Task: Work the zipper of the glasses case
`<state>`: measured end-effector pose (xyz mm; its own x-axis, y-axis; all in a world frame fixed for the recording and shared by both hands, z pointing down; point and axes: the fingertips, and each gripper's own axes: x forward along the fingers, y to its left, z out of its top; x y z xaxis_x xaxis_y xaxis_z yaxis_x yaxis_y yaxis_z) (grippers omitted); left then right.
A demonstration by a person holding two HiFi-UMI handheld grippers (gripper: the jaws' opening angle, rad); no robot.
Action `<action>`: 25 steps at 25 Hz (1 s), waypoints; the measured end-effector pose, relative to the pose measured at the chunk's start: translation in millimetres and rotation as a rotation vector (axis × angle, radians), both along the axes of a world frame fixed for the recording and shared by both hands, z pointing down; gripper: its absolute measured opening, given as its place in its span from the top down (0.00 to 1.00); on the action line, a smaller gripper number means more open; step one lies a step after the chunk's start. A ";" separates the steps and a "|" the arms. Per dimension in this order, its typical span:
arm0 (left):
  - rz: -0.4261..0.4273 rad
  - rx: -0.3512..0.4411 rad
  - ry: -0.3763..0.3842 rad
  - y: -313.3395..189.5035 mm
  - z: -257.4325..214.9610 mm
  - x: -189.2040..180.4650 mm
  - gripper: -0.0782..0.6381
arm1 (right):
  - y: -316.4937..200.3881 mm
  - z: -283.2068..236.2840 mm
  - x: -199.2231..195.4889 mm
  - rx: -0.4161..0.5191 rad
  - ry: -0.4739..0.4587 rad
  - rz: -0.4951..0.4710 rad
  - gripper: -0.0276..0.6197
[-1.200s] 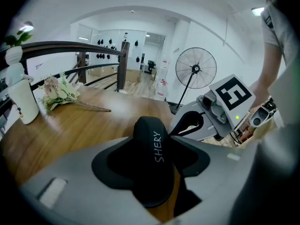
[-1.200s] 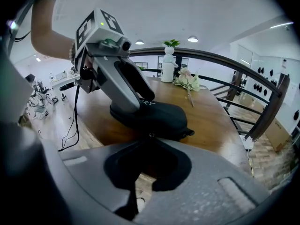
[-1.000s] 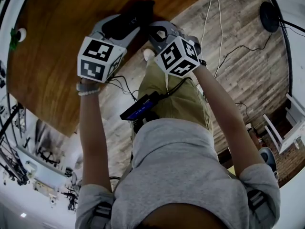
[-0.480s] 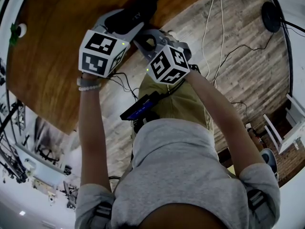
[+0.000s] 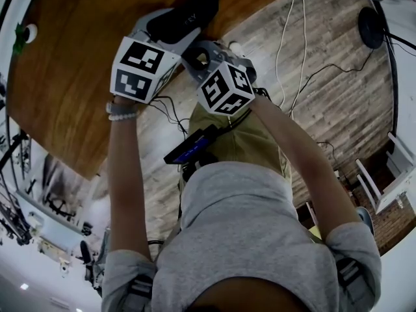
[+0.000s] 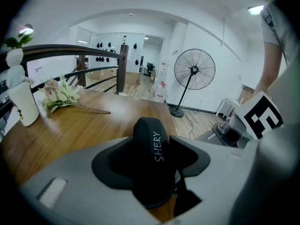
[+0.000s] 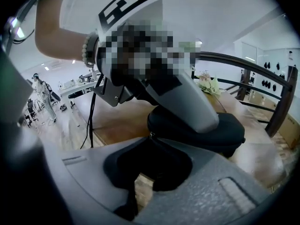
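Case [image 5: 188, 15]: black, zipped hard shell, lying on the wooden table [image 5: 78, 77] close to the edge nearest the person, one end toward that edge

Left gripper [image 5: 170, 26]: reaches over the table edge and is clamped across the case's middle. In the left gripper view both black pads press on the case's sides, and white lettering on the lid runs up between them. Its marker cube [image 5: 140, 70] sits over the wrist

Right gripper [image 5: 195, 56]: just beside the left one, angled in at the case's near end. In the right gripper view the pads meet at their tips, with a slim gap farther back where wood shows through. A small metal pull [image 7: 150, 135] sits right at the tips, on the case's seam, and the pads are pinched on it. These jaws have just been easing apart a little. The left gripper's grey jaw crosses over the top of the case in this view. Its cube [image 5: 224, 88] lies over the floor [image 5: 338, 77], next to the left cube

Both of the person's arms are stretched forward

Elsewhere: white bottle [image 6: 21, 102] and a bunch of flowers [image 6: 58, 93] at the table's far side, well apart from the case; a standing fan [image 6: 194, 71] on the floor beyond the table; loose cables [image 5: 292, 38] across the floorboards
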<state>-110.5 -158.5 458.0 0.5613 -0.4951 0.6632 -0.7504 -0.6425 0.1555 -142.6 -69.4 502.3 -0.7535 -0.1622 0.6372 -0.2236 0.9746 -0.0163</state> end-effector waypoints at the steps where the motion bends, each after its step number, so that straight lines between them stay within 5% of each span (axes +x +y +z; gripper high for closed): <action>1: 0.002 0.019 0.004 -0.3 -0.8 0.0 0.54 | -0.2 -0.1 -0.1 -0.009 -0.003 0.005 0.93; 6: -0.042 0.112 0.032 2.2 -11.5 -3.8 0.60 | 3.5 -5.8 5.6 -0.061 -0.029 0.005 0.87; 12: -0.284 0.207 0.128 8.7 -55.7 -34.8 0.87 | 0.1 -37.7 24.2 -0.063 -0.068 0.006 0.92; 25: -0.559 0.362 0.056 64.6 -145.3 -86.1 0.87 | -47.1 -147.5 52.1 0.082 -0.206 0.082 0.95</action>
<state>-196.6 -93.9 312.6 0.1839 -0.9073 0.3781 -0.9827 -0.1777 0.0515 -90.5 -116.4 354.8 -0.8484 -0.2732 0.4533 -0.3026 0.9531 0.0082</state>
